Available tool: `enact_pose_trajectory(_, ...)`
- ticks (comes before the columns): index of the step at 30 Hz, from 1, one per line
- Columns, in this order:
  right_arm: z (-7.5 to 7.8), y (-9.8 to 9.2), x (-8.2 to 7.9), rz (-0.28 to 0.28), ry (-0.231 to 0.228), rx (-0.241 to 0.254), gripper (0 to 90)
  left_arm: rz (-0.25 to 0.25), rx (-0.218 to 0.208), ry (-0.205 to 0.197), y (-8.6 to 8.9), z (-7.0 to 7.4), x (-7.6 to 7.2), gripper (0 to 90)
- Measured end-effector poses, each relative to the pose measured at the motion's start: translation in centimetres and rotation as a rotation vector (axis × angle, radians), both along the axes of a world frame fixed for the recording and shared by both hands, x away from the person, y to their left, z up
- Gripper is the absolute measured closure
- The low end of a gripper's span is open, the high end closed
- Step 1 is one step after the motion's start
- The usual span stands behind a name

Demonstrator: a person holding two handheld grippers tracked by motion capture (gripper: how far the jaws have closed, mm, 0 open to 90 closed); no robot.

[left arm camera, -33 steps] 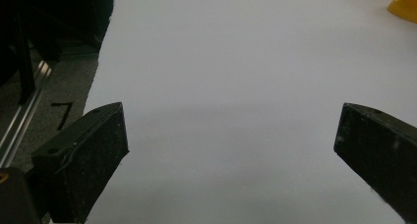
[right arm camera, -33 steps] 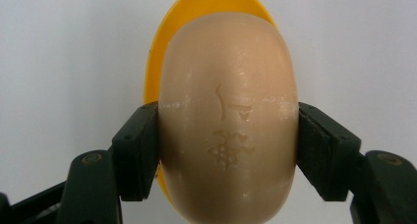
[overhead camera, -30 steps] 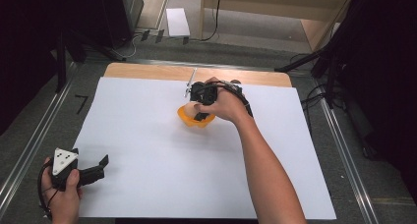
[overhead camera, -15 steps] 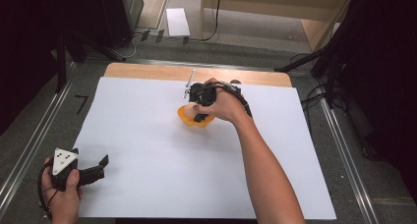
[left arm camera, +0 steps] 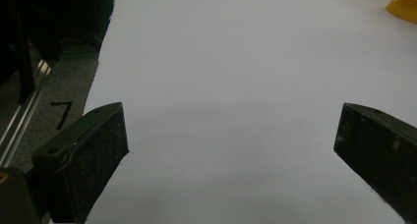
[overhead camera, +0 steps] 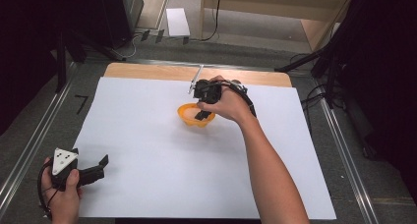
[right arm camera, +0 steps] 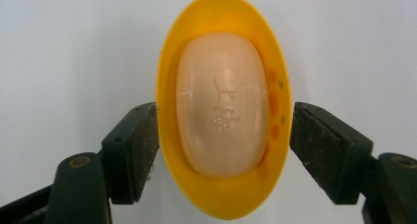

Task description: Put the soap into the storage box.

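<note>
Fingers [right arm camera: 135, 150] of the right gripper [right arm camera: 223, 145] are standing a little way apart, one on each side of the yellow dish [right arm camera: 223, 194]. They have just been opening. The dish is sitting between them, and the pink soap [right arm camera: 221, 111] is lying inside the dish. The left pad is right at the rim of the dish, and I cannot tell if it is touching. The right pad is standing just off the rim with a thin gap showing. So the pads are not squeezing the dish.

From the high view, the yellow dish [overhead camera: 189, 120] is sitting on the white sheet [overhead camera: 147, 135], up past the middle, toward 12 o'clock. The right gripper [overhead camera: 202, 115] is pointing down over it, and the right hand [overhead camera: 228, 105] is holding it from the 3 o'clock side.

Over at 7 o'clock, near the sheet's corner, the left hand [overhead camera: 61, 194] is holding the left gripper [overhead camera: 101, 166]. Its fingers [left arm camera: 88, 150] are spread wide apart over the bare white sheet [left arm camera: 221, 86]. They are holding nothing and pinching nothing. In the left gripper view, a bit of the yellow dish [left arm camera: 403, 5] is peeking in far off at 1 o'clock.
</note>
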State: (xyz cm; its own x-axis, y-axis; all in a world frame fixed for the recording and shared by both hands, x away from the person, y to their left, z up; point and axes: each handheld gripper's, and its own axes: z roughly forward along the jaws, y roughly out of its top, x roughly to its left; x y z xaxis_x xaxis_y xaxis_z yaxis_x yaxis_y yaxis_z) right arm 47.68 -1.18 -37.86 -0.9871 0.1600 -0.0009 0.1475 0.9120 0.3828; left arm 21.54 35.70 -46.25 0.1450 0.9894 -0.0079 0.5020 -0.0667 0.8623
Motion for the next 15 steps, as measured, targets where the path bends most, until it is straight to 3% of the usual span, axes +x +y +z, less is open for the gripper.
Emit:
enact_pose_trajectory(7,0.1,-1.3,-0.5,-0.06,-0.023,0.048,20.2,0.0,0.003,0.003,0.0,0.0,0.0,0.1)
enact_pose_trajectory(8,0.2,-1.9,-0.7,-0.093,-0.041,0.059,16.6,0.0,0.003,0.003,0.0,0.0,0.0,0.1)
enact_pose_trajectory(11,0.2,-2.3,-0.8,-0.106,-0.063,0.074,13.3,0.001,0.003,0.003,0.0,0.0,0.0,0.1)
enact_pose_trajectory(14,0.4,-3.2,-1.0,-0.135,-0.056,0.089,11.6,0.001,0.004,0.003,-0.1,0.0,0.0,0.1)
enact_pose_trajectory(15,0.5,-3.8,-1.2,-0.173,-0.055,0.116,6.6,0.001,0.005,0.004,-0.1,0.0,0.0,0.1)
